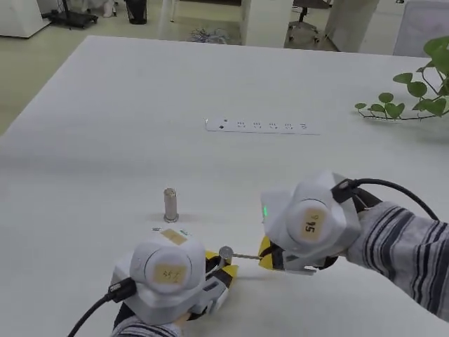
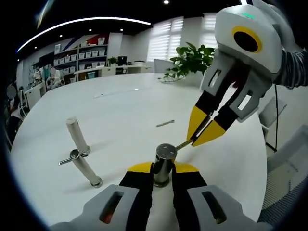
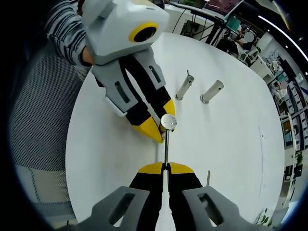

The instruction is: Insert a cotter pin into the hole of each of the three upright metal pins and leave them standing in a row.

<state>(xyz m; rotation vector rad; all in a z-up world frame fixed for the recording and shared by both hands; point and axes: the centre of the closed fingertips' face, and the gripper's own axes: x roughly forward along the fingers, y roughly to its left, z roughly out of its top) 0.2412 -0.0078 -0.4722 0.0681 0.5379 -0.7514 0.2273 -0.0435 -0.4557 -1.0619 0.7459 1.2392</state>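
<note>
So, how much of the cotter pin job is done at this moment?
One done: the fitted cotter pin crosses a standing pin. In hand: the left gripper grips a second pin while the right gripper brings a cotter pin to its head. Left: the bare pin and loose cotter pin.

Overhead head view; two close, opposed gripper views around one metal pin [image 2: 164, 161]

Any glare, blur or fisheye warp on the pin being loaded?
Head view: soft even light, yet the short grey metal pin looks tiny. Left gripper view: sharp, mild sheen on that pin's cap, white table edge bowed. Right gripper view: the thin steel cotter pin is crisp, no glare.
</note>
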